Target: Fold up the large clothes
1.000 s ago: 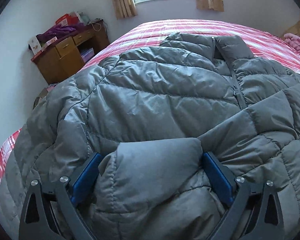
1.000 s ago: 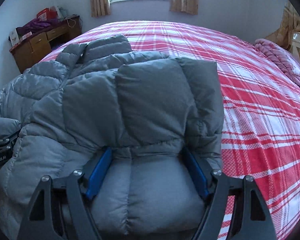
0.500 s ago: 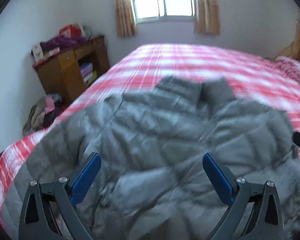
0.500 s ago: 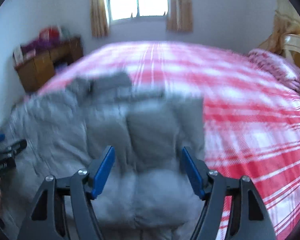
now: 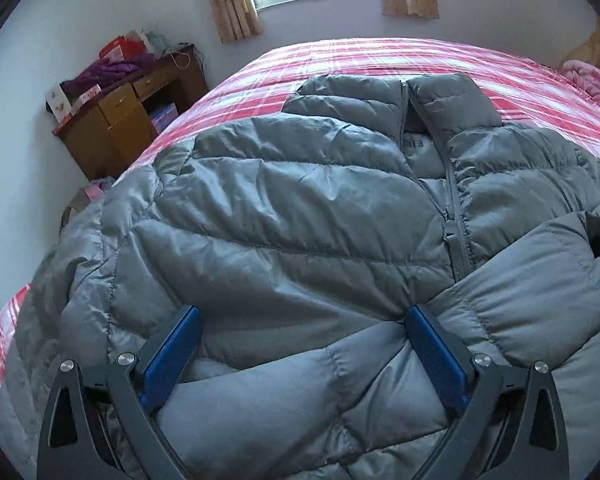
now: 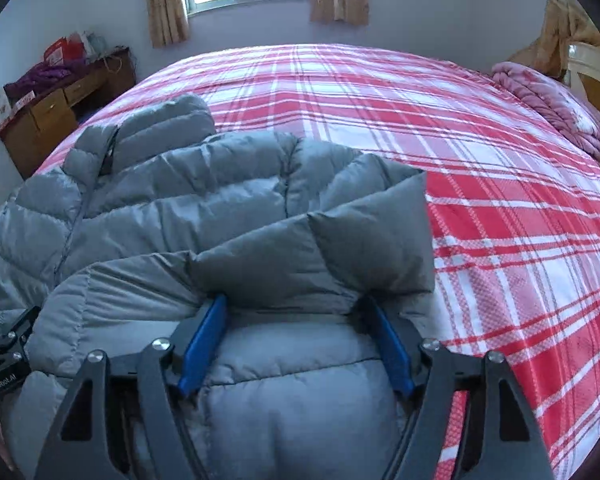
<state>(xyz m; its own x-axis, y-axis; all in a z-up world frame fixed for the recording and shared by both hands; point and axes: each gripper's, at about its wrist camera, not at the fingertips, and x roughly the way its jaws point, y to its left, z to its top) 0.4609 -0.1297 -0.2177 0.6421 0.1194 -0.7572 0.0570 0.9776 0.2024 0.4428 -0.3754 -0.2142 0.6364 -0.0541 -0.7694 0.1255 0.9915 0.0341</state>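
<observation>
A grey puffer jacket (image 5: 300,200) lies front up on the red plaid bed (image 5: 340,56), collar toward the window and zip partly done up. My left gripper (image 5: 302,316) stands wide open, pushed down into a padded fold near the hem, which bulges between the blue pads without being pinched. In the right wrist view the jacket (image 6: 160,208) has a sleeve (image 6: 340,248) folded across its body. My right gripper (image 6: 294,304) sits over that sleeve; its jaws are opening, with padded fabric between them. The left gripper's frame (image 6: 4,344) shows at that view's left edge.
A wooden desk (image 5: 120,120) piled with bags and purple cloth stands against the left wall. A pink blanket (image 6: 548,108) lies at the bed's far right by a headboard (image 6: 592,76). Bare plaid sheet (image 6: 500,220) stretches to the right of the jacket.
Half a second ago both grippers were pulled back off the jacket with nothing between their jaws. Now both are down on it again, and the folded sleeve lies more slanted than a second ago.
</observation>
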